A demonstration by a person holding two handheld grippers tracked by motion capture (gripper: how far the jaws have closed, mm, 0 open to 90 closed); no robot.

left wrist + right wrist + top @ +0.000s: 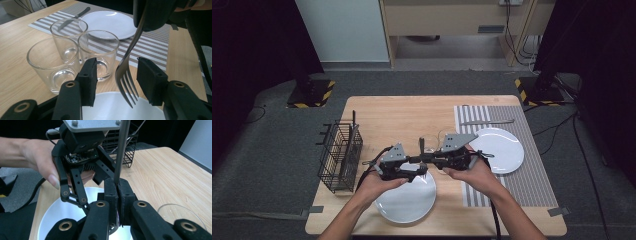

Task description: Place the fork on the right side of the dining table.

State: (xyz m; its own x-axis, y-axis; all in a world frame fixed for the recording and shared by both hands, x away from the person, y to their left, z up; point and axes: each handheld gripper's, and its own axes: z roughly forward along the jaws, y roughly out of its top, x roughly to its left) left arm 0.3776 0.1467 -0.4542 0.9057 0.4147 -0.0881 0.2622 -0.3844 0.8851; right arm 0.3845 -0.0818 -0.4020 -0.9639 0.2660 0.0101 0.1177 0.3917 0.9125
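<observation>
Forearms enter from the bottom of the high view, and the hands meet over the wooden desk [412,112], just beyond the near round white plate [409,202]. Above that plate, the left gripper [414,172] faces the right gripper [428,158].

From the left gripper view, its two black fingers [88,77] stand partly apart with the silver metal fork [125,75] hanging tines-down between them; neither pad touches it. The fork hangs over the near plate's rim [110,96]. Three clear glass tumblers [53,66] stand just behind that plate.

From the right gripper view, its fingers [111,195] are pressed together on the fork's handle [121,150], which rises upright from them above the near plate [56,217]. A black wire basket [122,147] stands on the desk beyond that plate.
</observation>
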